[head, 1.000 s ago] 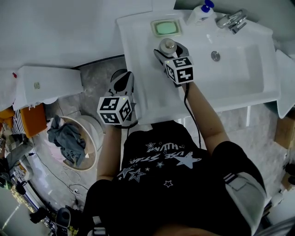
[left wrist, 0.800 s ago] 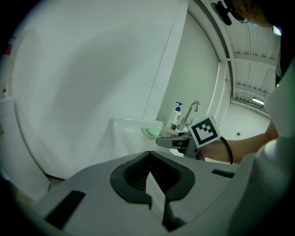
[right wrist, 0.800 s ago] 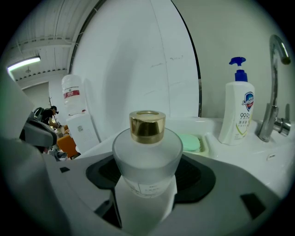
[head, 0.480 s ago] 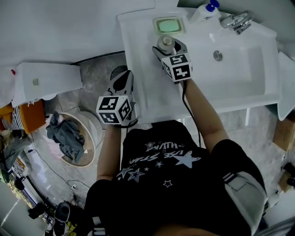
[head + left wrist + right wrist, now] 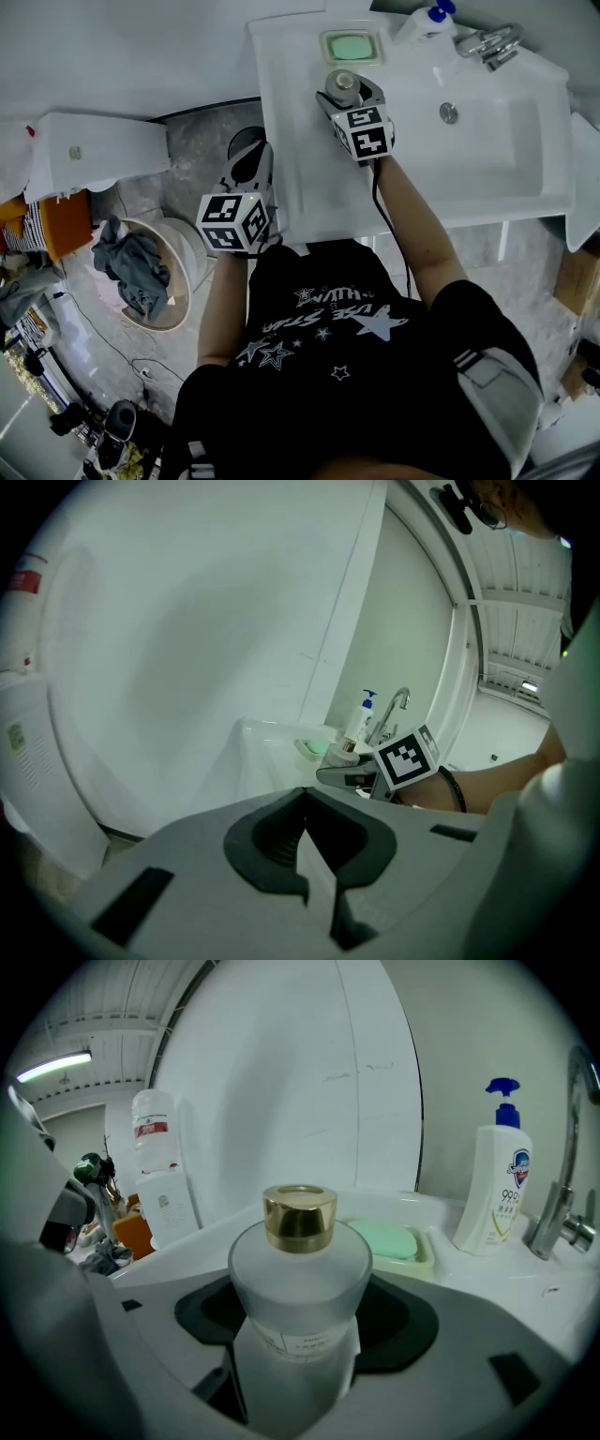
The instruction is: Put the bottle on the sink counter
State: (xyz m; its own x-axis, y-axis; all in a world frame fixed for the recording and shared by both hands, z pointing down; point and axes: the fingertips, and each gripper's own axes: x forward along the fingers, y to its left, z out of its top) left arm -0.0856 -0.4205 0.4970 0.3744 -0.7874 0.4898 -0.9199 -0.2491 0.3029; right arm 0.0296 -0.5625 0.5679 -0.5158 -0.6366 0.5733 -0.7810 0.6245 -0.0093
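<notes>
Two tongs are in view. The right tongs [image 5: 349,94] are clamped on the frosted white glass bottle with a gold cap [image 5: 298,1274], upright over the white sink surface [image 5: 291,141], near the green soap in its dish [image 5: 351,46]. The left tongs [image 5: 305,844] are pressed together with nothing between them, just beside the surface's left edge.

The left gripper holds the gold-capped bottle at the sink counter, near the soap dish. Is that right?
No. The right gripper holds the bottle, as the right gripper view shows; the left gripper is shut and empty. The rest holds: the bottle is at the sink counter, near the soap dish.
</notes>
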